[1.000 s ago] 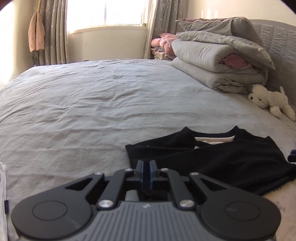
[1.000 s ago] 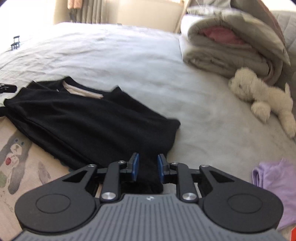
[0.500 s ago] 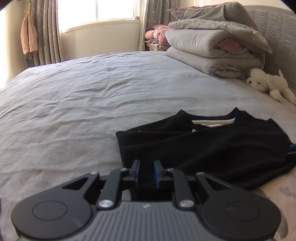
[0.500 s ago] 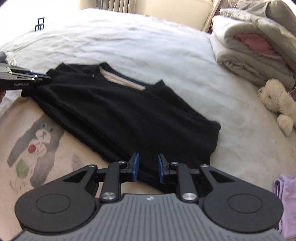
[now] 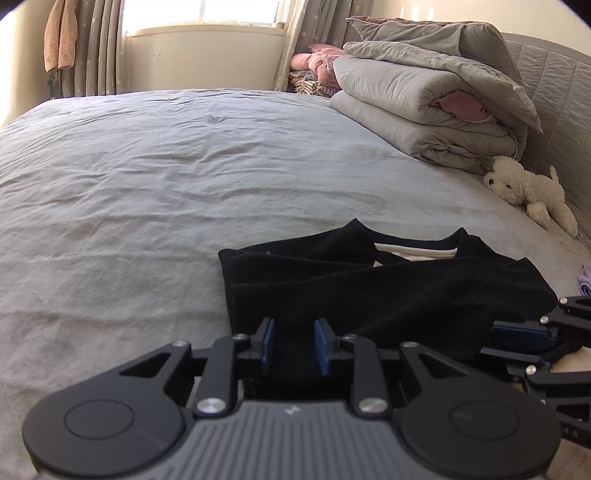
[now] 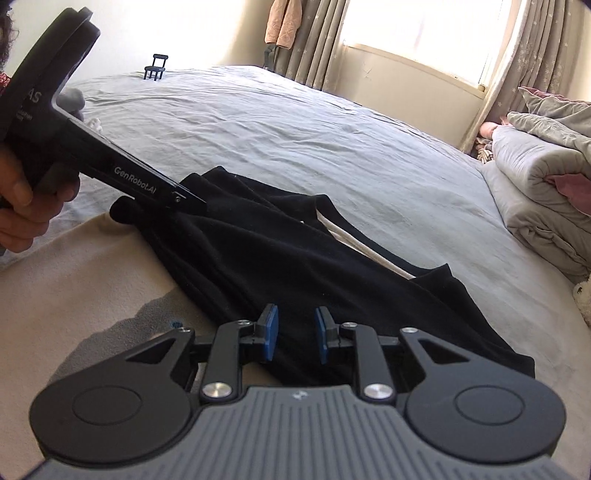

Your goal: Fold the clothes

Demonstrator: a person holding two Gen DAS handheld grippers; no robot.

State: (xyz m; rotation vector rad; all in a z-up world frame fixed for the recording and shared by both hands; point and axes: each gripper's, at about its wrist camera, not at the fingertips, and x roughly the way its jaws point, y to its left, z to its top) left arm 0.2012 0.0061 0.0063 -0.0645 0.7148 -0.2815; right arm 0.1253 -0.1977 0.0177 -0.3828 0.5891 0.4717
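Black shirt (image 5: 388,291) lies partly folded on grey bed sheet (image 5: 166,177), collar w/ pale inner band facing the headboard side; near hem overlaps a cream blanket (image 6: 85,280) w/ a grey printed patch.

L gripper (image 5: 291,345): blue pads apart w/ a moderate gap, black cloth lying between them at shirt's near-left corner; pads not pressed on it, so nothing clearly gripped. In right wrist view the same gripper (image 6: 192,197) comes in from upper left, tip down on shirt's far corner; a hand (image 6: 26,199) wraps its handle.

R gripper (image 6: 295,339): pads likewise parted, shirt edge running between them, no pinch visible. Seen side-on at right edge of left wrist view (image 5: 524,332), low over the shirt's right hem.

Surroundings: folded grey duvet (image 5: 424,99) stacked near padded headboard (image 5: 554,92); white plush dog (image 5: 528,188) just beside it on the sheet. Purple cloth scrap (image 5: 585,282) at far right edge. Window (image 5: 207,14) w/ grey curtains (image 5: 96,48) behind bed; peach garment (image 5: 59,37) hanging by curtain. Small black chair-shaped item (image 6: 157,66) at bed's far side.
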